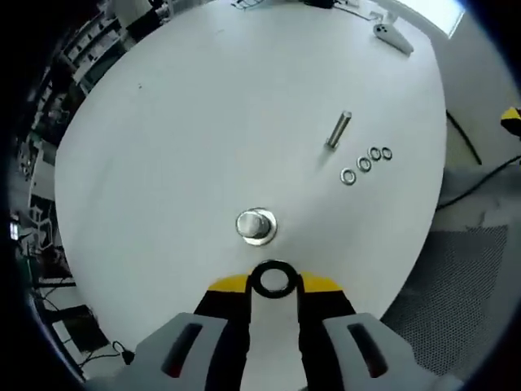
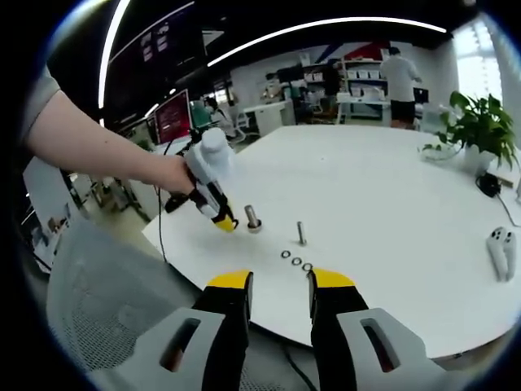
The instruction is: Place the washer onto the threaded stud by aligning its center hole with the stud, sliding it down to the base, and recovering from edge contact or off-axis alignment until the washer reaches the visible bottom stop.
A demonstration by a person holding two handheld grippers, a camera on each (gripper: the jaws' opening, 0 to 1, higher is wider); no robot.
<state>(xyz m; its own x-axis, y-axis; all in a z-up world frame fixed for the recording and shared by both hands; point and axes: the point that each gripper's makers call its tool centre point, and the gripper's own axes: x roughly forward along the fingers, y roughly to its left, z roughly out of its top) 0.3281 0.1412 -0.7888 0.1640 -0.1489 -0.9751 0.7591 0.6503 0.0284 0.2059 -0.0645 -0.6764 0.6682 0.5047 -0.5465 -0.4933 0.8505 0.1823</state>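
Left gripper (image 1: 273,282) jaws clamped on a washer (image 1: 273,278) just short of the threaded stud (image 1: 256,225) on the white table (image 1: 179,130), second stud (image 1: 338,129) beside four spare washers (image 1: 366,164), right gripper (image 2: 279,283) jaws parted, holding nothing

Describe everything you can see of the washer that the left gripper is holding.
The washer is a dark, flat ring that looks like metal, with a round center hole through which the white table shows. It is pinched at its sides between the yellow-tipped jaws of the left gripper, lying roughly level. It hangs close beside the upright threaded stud, not yet over it, and apart from the stud's wide shiny base. Its underside is hidden.
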